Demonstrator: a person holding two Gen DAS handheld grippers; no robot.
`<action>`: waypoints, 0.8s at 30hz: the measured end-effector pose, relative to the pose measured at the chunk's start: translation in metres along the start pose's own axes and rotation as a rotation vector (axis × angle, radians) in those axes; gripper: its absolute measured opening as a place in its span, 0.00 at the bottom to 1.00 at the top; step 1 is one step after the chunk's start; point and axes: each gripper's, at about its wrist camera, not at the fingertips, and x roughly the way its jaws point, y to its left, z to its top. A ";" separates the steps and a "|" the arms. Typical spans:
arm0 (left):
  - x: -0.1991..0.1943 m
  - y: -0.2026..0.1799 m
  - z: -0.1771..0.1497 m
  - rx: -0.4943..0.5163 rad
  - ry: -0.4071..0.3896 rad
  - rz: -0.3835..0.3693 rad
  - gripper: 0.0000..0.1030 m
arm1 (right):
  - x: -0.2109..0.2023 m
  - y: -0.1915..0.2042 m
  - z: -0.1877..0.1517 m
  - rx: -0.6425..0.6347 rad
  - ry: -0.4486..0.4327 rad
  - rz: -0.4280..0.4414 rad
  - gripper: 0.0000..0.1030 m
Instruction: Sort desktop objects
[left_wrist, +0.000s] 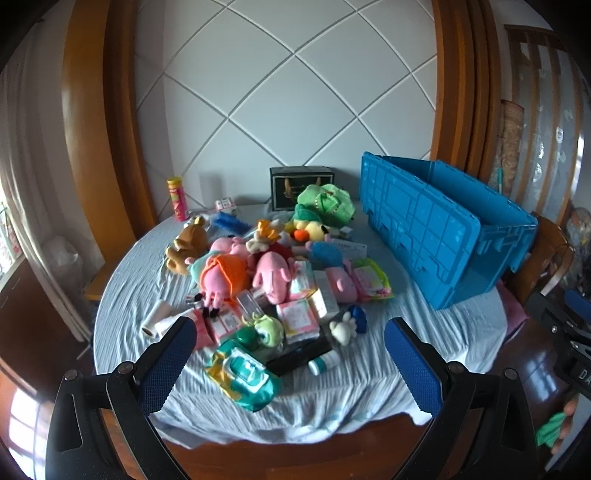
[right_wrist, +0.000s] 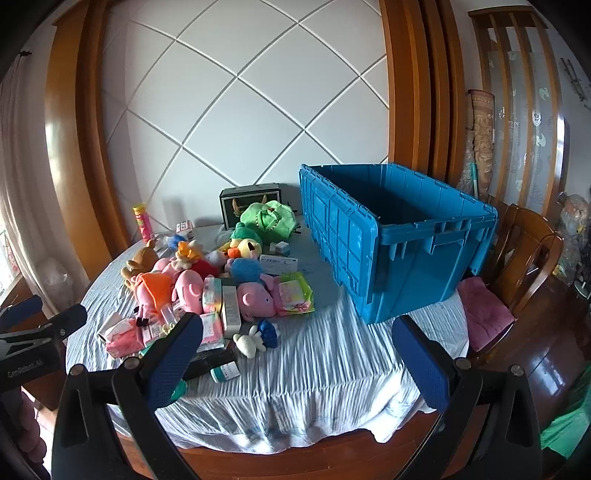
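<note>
A white wall (right_wrist: 236, 110) with diagonal grooves stood between curved wooden frames (right_wrist: 70, 155). A wooden chair (right_wrist: 528, 251) with a pink cushion (right_wrist: 484, 310) sat beside the cloth-covered round table (right_wrist: 332, 369). Daylight entered from the left.

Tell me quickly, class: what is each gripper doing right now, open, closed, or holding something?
Left gripper: open, holding nothing, above the near table edge.
Right gripper: open, holding nothing.
</note>
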 end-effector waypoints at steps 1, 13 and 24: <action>-0.002 0.000 -0.001 0.000 -0.003 -0.001 1.00 | 0.000 0.000 0.001 0.002 -0.003 -0.005 1.00; -0.017 -0.001 -0.011 0.009 -0.019 -0.005 1.00 | -0.024 -0.008 -0.004 0.050 -0.033 0.000 1.00; -0.027 0.000 -0.016 0.007 -0.016 -0.010 1.00 | -0.034 -0.013 -0.007 0.060 -0.022 -0.005 1.00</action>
